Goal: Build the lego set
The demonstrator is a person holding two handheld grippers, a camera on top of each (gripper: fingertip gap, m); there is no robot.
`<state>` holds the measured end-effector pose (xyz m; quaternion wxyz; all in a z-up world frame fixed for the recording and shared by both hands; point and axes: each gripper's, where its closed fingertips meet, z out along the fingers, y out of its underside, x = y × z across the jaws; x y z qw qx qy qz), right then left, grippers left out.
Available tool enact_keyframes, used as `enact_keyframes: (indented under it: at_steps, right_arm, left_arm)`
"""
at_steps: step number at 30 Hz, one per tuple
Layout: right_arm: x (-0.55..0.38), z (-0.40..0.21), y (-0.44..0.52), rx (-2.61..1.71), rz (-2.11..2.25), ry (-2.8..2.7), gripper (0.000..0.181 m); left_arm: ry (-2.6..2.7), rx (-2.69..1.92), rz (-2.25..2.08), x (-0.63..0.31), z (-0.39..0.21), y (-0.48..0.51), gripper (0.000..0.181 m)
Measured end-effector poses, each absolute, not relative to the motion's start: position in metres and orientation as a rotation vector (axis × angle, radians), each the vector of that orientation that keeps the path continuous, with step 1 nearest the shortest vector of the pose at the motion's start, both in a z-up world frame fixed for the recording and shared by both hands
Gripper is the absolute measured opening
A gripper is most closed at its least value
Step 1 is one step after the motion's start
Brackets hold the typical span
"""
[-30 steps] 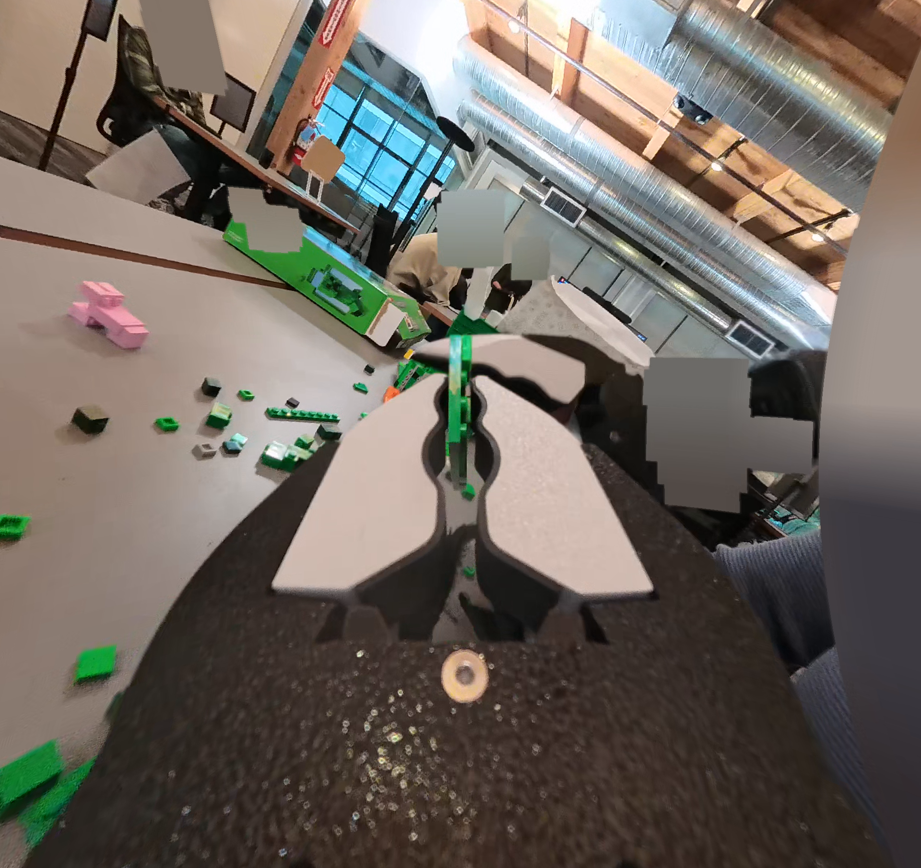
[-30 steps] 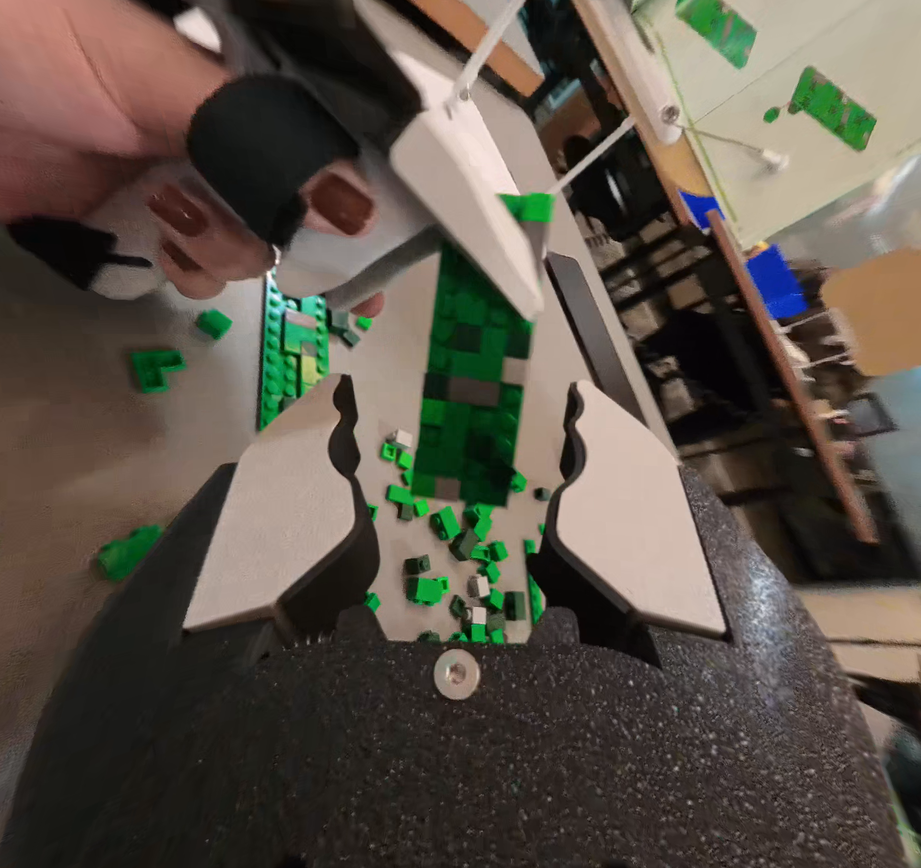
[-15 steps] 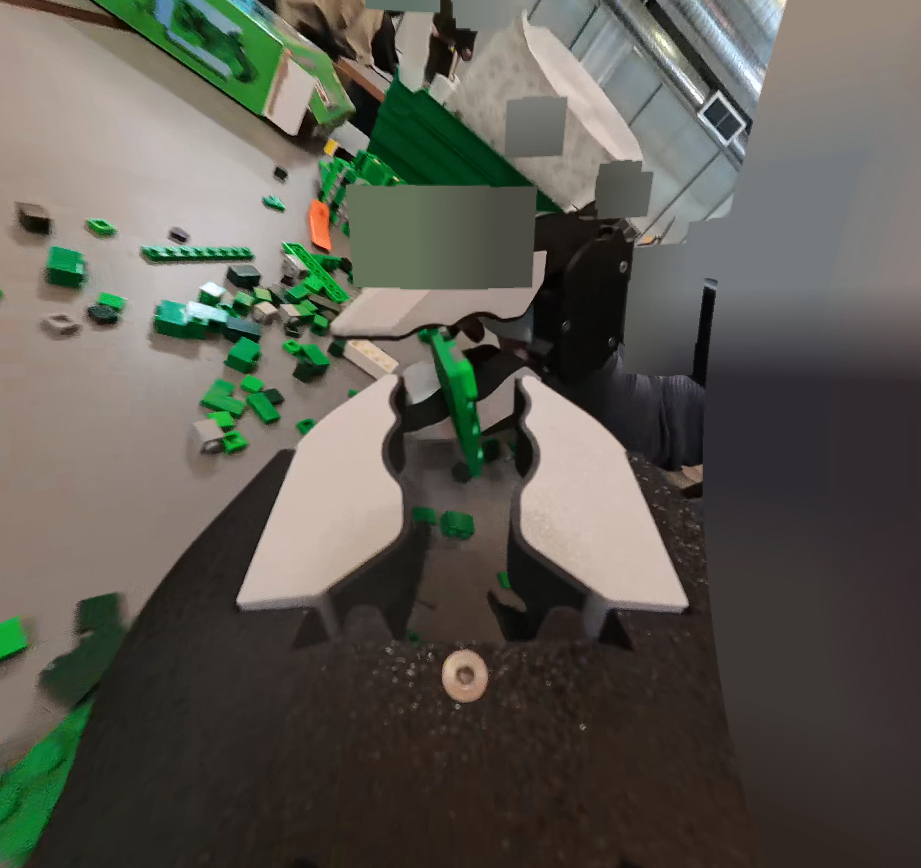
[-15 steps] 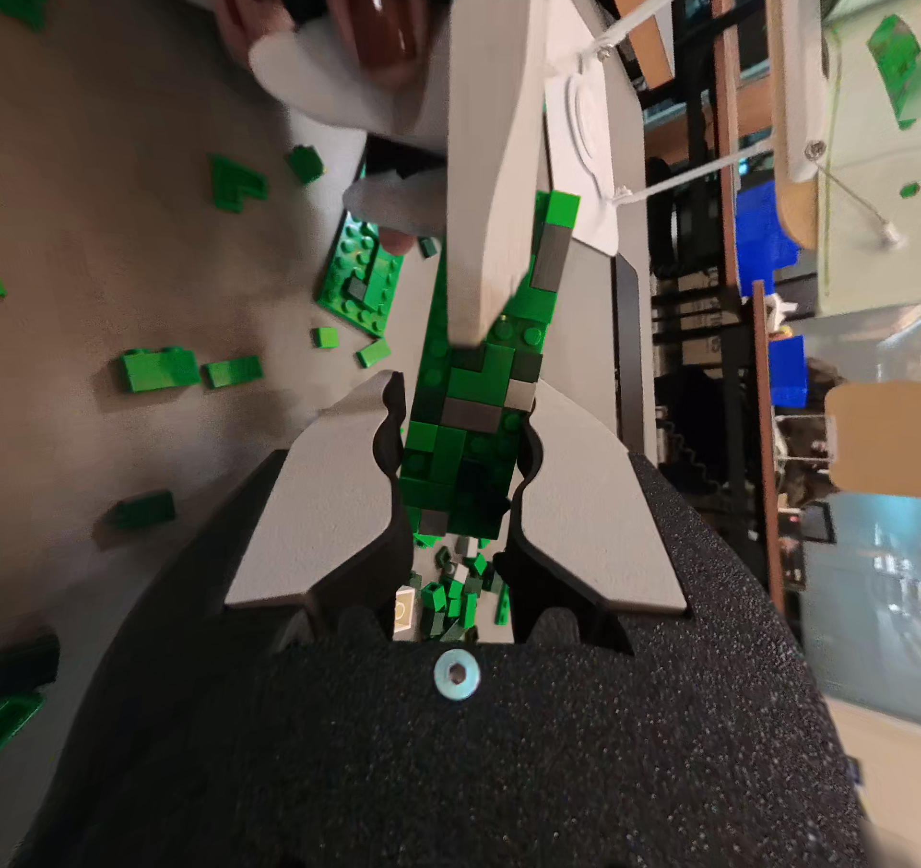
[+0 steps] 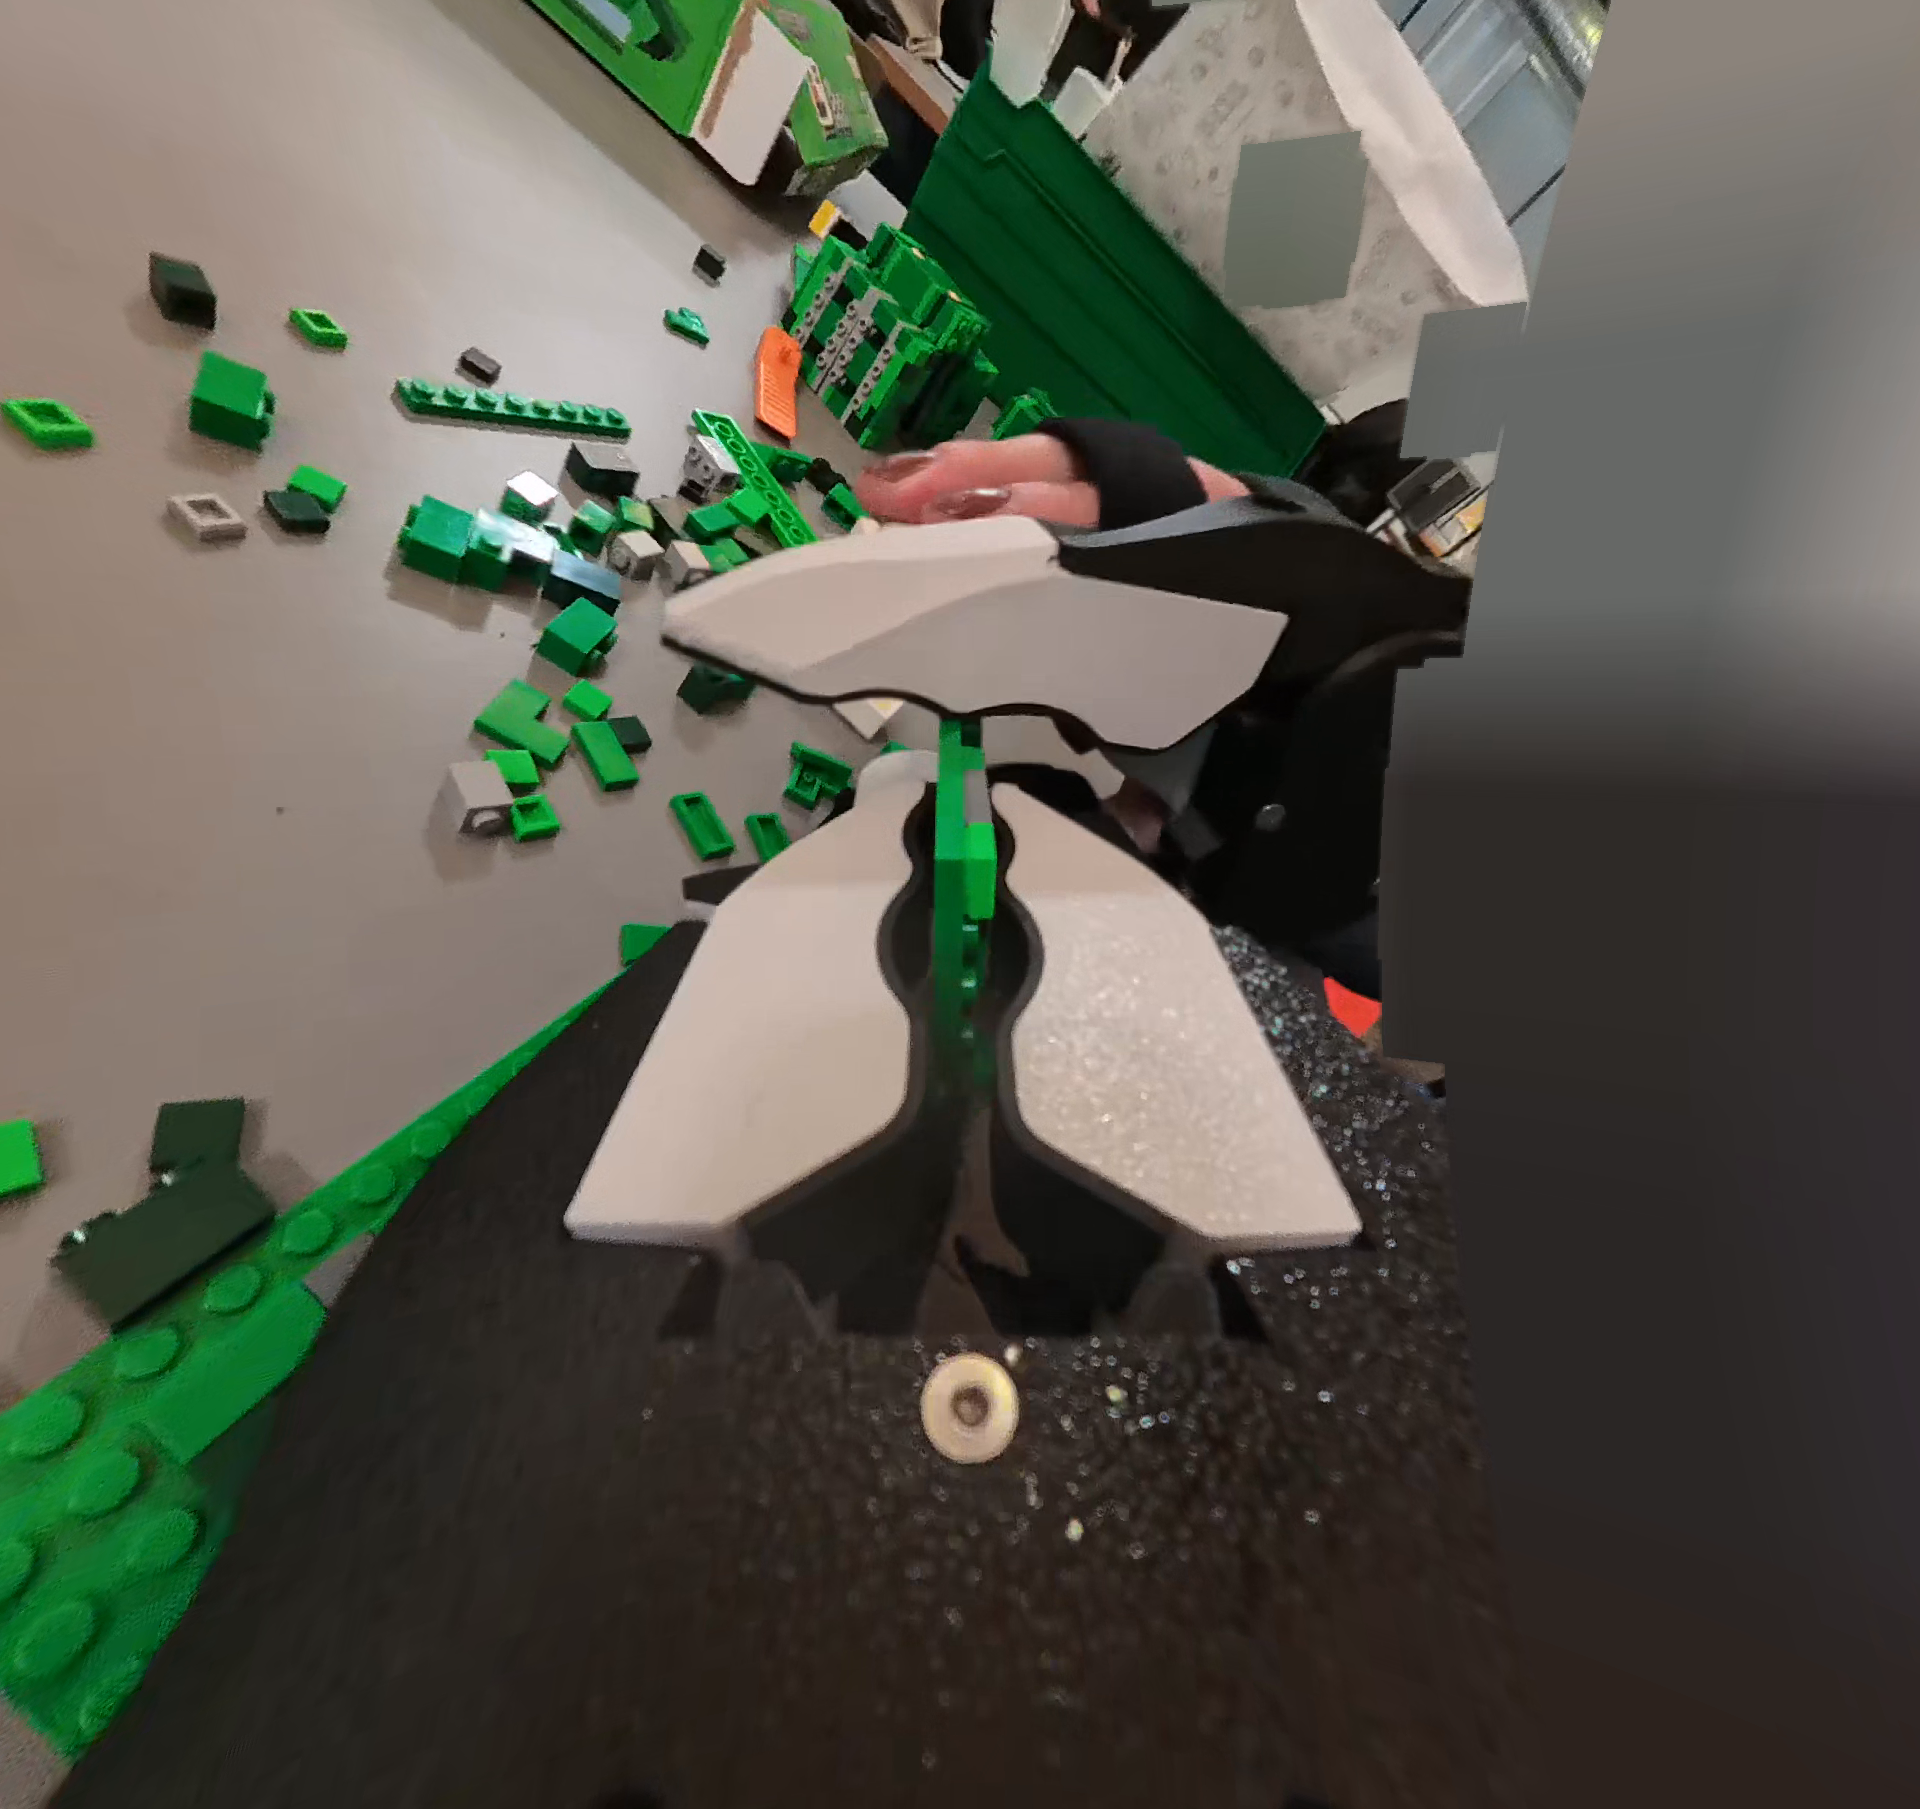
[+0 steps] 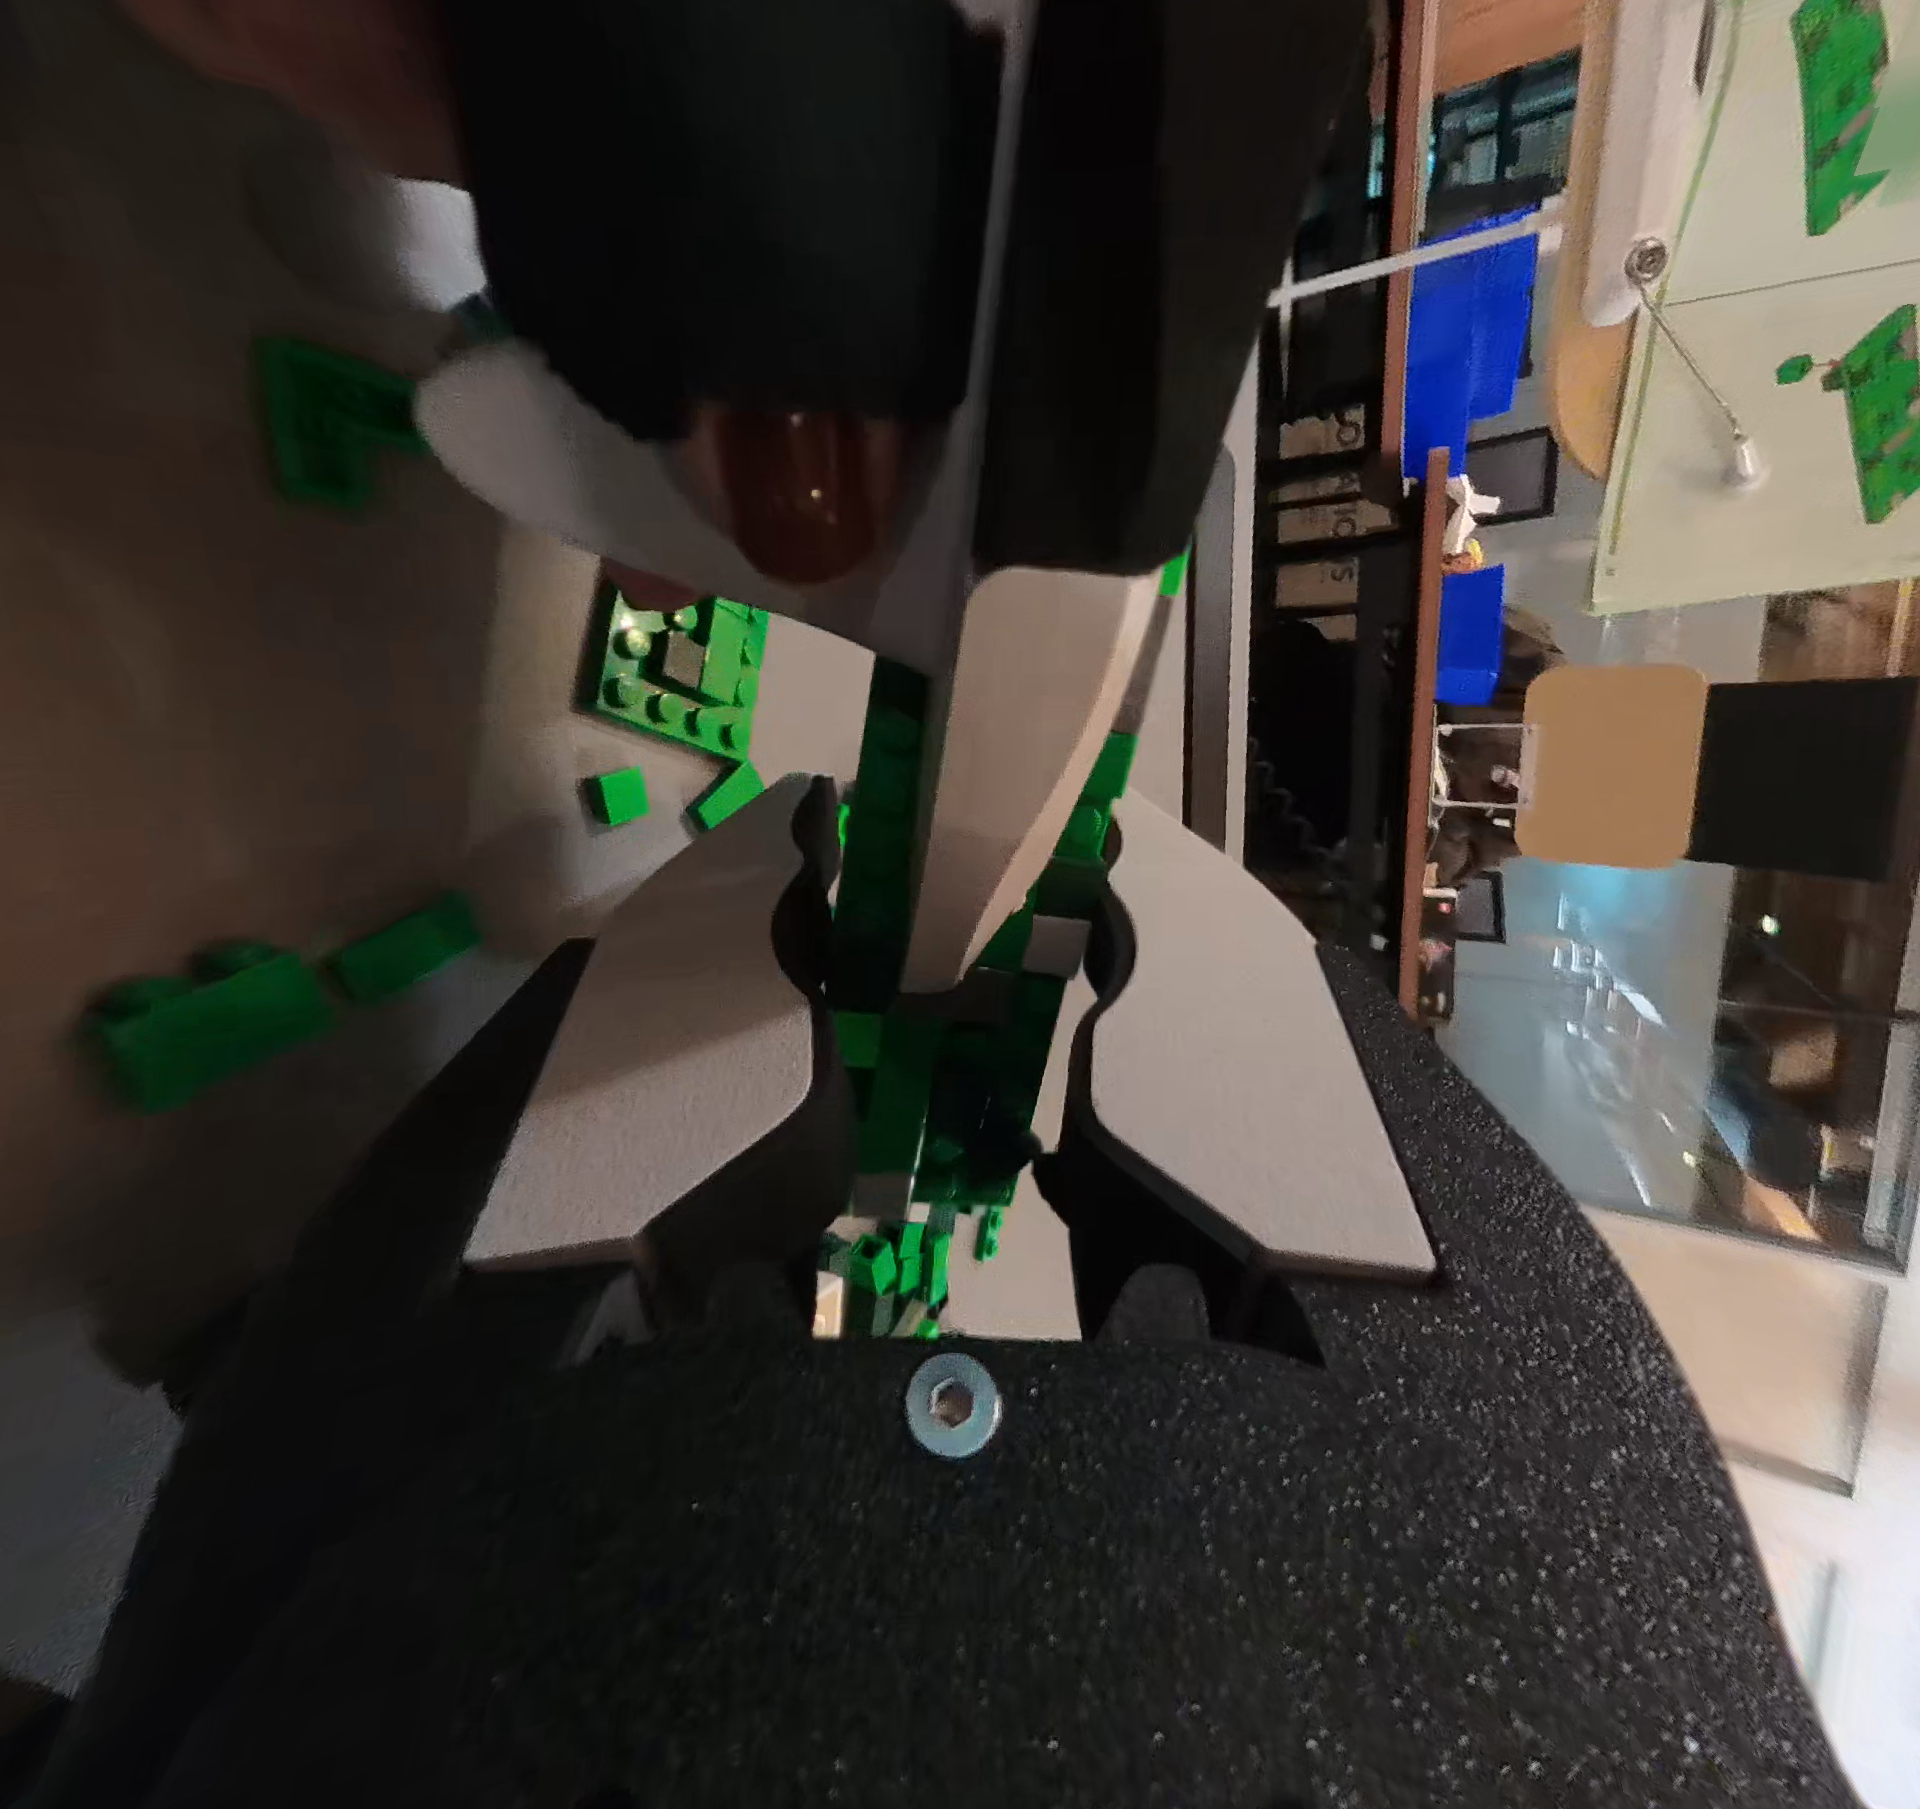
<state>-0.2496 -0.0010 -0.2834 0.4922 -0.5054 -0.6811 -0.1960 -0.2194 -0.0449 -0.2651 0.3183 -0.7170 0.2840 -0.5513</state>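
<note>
A flat green panel of lego plates with grey and dark tiles is held by both grippers. In the left wrist view it shows edge-on (image 5: 961, 876). My left gripper (image 5: 956, 803) is shut on its thin faces. The right gripper's grey finger (image 5: 966, 616) crosses above the panel's far end. In the right wrist view the panel (image 6: 873, 886) lies face-up between the fingers. My right gripper (image 6: 966, 803) is shut across its width, both pads on its long edges. The left gripper's finger (image 6: 997, 803) lies over the panel's middle.
Many loose green, grey and dark bricks (image 5: 540, 554) lie on the grey table. A green set box (image 5: 665, 3), a partly built green block (image 5: 883, 346) and an orange piece (image 5: 777, 388) stand farther back. A large studded green plate (image 5: 156, 1344) lies lower left. A small square plate (image 6: 675, 668) lies left of the panel. The left gripper's tips are roughly 5 centimeters from the right gripper's. Both grippers' tips are roughly 25 centimeters from the orange piece (image 5: 777, 388).
My right gripper shut across the panel's width. My left gripper let go of the panel, tilted down toward the table, then shut on it once more.
</note>
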Motion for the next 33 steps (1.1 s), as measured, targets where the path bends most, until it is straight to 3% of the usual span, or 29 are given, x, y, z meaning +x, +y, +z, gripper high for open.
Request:
enact_keyframes:
  at_steps: [13, 17, 20, 30, 33]
  right_arm:
    - [-0.256, -0.257, 0.016, -0.94, -0.924, -1.48, 0.035]
    - [-0.257, -0.266, 0.015, -1.016, -0.732, -1.499, 0.03]
    - [-0.258, -0.278, 0.013, -1.154, -0.565, -1.529, 0.043]
    - [-0.251, -0.29, 0.005, -1.197, -0.378, -1.617, 0.038]
    - [-0.258, -0.289, -0.001, -1.183, -0.369, -1.636, 0.05]
  left_arm:
    - [0.392, -1.852, -1.665, -0.233, -0.254, -0.027, 0.006]
    - [0.405, -1.881, -1.685, -0.231, -0.258, -0.029, 0.006]
    - [0.499, -1.91, -1.622, -0.227, -0.263, -0.034, 0.006]
    - [0.716, -1.958, -1.651, -0.231, -0.27, -0.047, 0.007]
    - [0.735, -1.969, -1.569, -0.23, -0.271, -0.046, 0.006]
